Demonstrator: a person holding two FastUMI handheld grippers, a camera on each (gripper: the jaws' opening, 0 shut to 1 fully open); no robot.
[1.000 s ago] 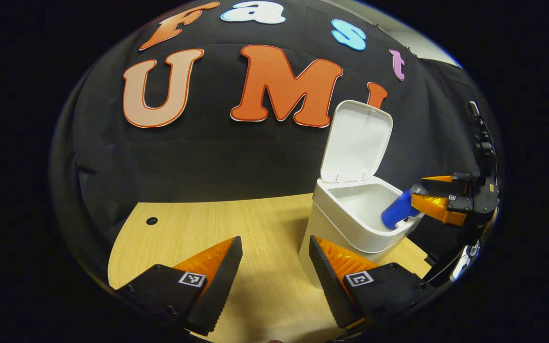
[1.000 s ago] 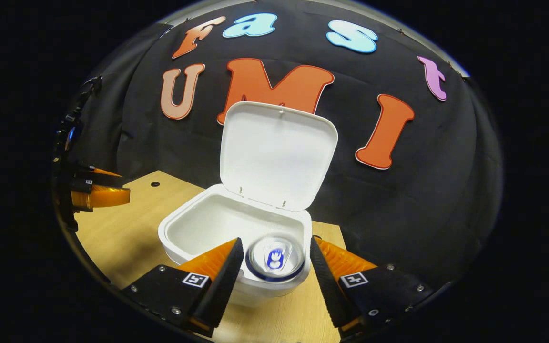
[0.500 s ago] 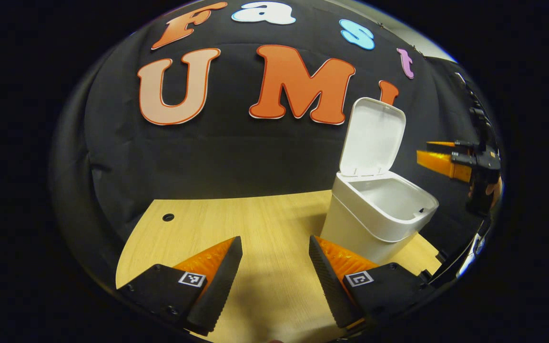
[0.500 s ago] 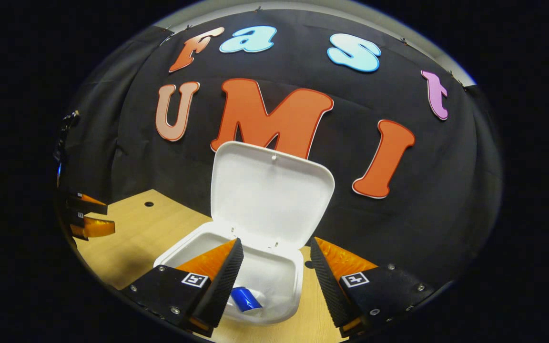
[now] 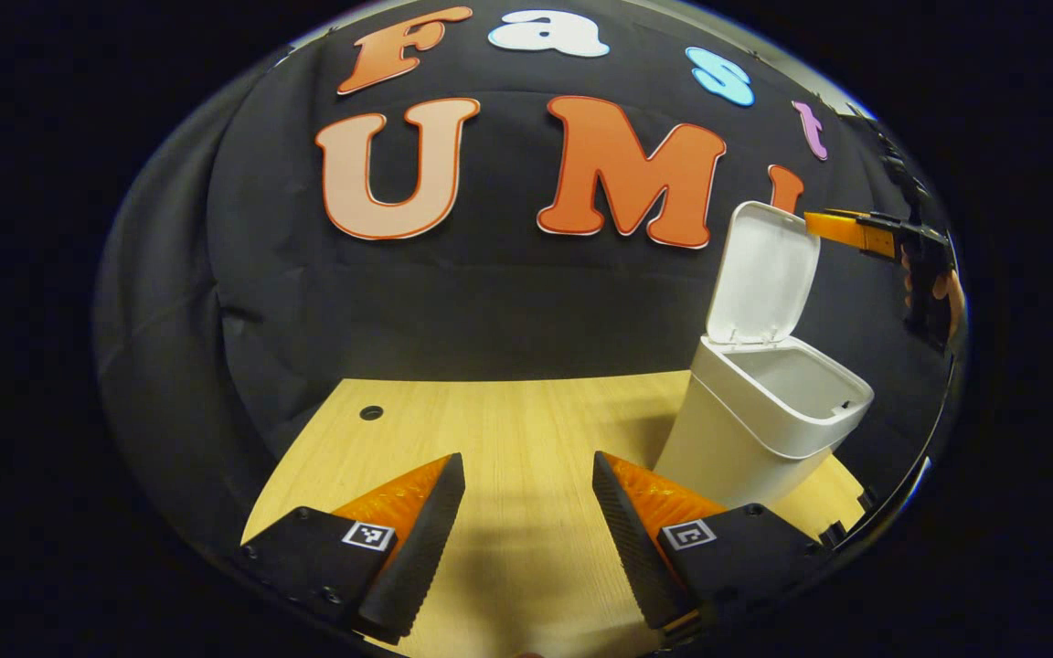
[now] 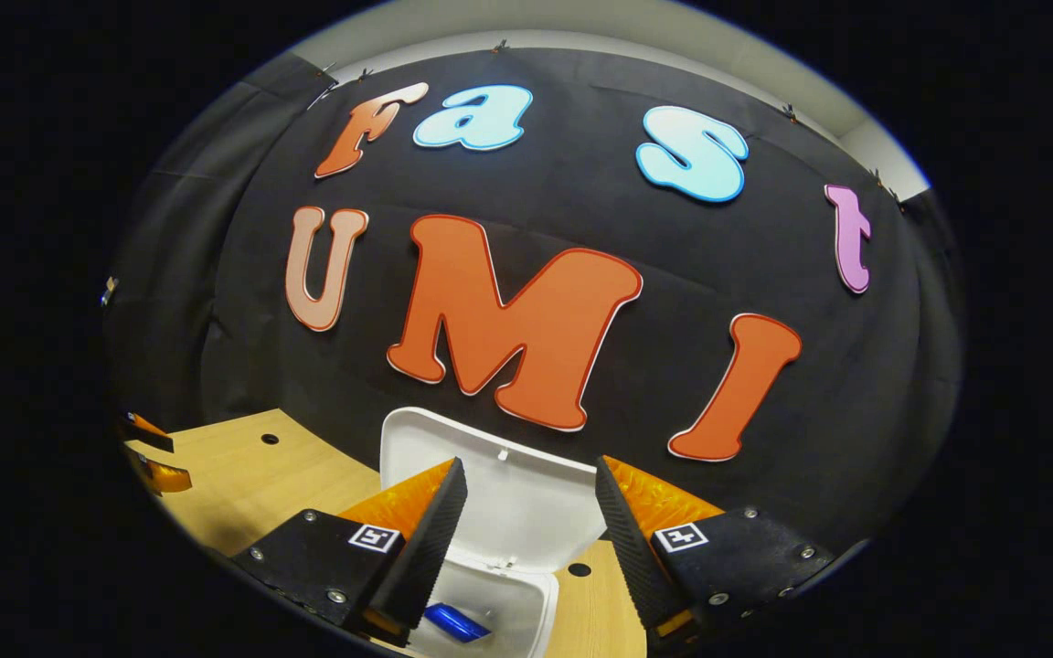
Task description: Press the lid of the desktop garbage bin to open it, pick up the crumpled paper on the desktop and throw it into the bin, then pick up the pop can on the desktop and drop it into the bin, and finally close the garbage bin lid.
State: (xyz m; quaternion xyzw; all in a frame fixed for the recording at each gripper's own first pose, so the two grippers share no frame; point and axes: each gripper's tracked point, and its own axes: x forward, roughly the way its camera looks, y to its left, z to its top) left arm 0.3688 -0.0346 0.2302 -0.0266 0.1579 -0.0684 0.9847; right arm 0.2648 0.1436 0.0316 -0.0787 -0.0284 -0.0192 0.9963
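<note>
Bin (image 5: 764,429) stands on desk (image 5: 508,429) w/ lid (image 5: 762,272) raised upright. Can (image 6: 455,621) lies inside bin, seen past right gripper (image 6: 522,521), whose fingers are spread wide, holding nothing, above bin opening. Left gripper (image 5: 522,516) also wide open & empty, low over bare desk, bin to its right. Paper: not discernible inside bin.
</note>
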